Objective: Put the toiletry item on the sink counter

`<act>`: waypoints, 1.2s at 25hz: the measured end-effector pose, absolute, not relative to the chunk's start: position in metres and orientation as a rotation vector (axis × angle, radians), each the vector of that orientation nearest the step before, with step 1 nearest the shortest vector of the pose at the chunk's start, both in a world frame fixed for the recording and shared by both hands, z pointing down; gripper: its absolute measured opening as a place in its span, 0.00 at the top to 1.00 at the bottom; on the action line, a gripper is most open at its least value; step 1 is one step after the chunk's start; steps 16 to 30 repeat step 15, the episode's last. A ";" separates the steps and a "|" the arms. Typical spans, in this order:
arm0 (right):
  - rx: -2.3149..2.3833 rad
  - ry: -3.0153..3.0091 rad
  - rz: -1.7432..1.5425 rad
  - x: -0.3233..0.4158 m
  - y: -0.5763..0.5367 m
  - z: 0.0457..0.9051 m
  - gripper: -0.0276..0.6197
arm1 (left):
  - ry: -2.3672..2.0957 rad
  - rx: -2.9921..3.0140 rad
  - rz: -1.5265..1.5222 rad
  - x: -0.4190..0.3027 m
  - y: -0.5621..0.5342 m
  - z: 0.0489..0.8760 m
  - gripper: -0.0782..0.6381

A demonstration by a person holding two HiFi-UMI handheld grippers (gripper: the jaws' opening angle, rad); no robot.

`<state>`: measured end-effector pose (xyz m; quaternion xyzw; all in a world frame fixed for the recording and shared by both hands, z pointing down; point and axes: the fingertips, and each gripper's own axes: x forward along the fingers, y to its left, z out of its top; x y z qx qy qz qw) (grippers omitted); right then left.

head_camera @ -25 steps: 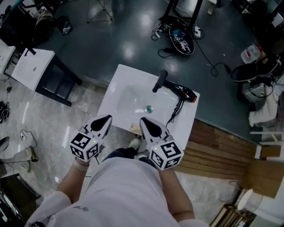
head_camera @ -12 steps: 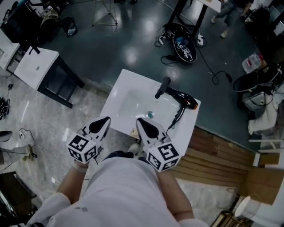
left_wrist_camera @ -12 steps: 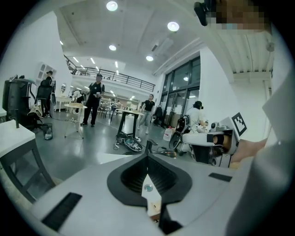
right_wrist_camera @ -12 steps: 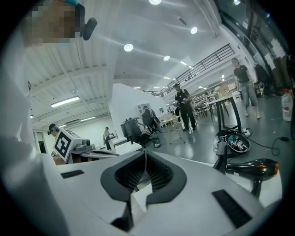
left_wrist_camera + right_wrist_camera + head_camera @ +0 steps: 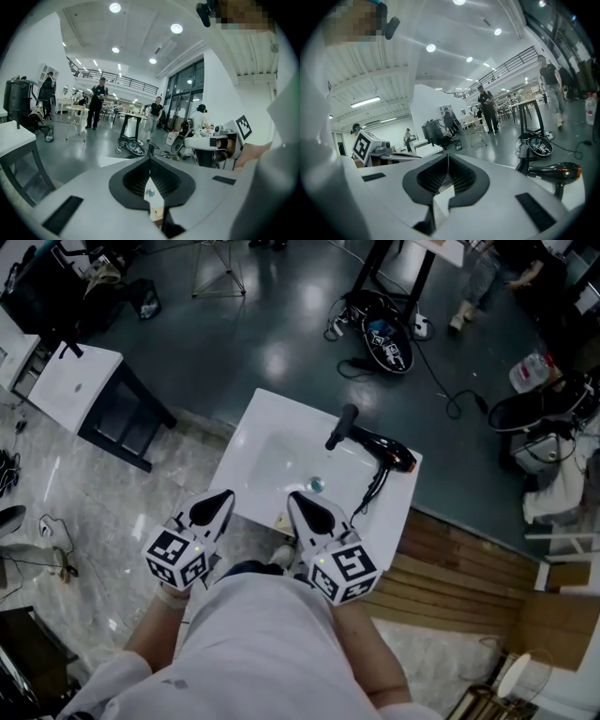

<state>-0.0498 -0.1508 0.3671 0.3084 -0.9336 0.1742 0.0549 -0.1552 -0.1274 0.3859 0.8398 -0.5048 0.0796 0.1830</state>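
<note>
A black hair dryer (image 5: 377, 441) with an orange-tipped nozzle lies on the right part of the white sink counter (image 5: 251, 423); its cord hangs over the near edge. The drain (image 5: 315, 485) sits in the basin. My left gripper (image 5: 225, 495) and right gripper (image 5: 296, 497) hover side by side at the counter's near edge, both shut with nothing between the jaws. In the right gripper view the hair dryer (image 5: 555, 171) lies ahead to the right of the right gripper (image 5: 448, 157). In the left gripper view the left gripper (image 5: 150, 160) points over the counter.
A second white counter on a black stand (image 5: 77, 382) stands at the far left. A black bag with cables (image 5: 382, 329) lies on the dark floor beyond the sink. Wooden boards (image 5: 459, 559) lie at the right. People stand in the background hall.
The head view has shifted a little, so the sink sits slightly lower and more to the right in frame. Both grippers stay shut at the near edge; the hair dryer has not moved.
</note>
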 end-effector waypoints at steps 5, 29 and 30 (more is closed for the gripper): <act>0.965 -2.833 0.516 -0.046 -0.153 0.368 0.92 | -1.424 2.380 0.209 -0.155 -0.130 0.385 0.87; 1.020 -2.814 0.512 -0.035 -0.155 0.367 0.92 | -1.413 2.392 0.208 -0.153 -0.130 0.384 0.87; 1.020 -2.814 0.512 -0.035 -0.155 0.367 0.92 | -1.413 2.392 0.208 -0.153 -0.130 0.384 0.87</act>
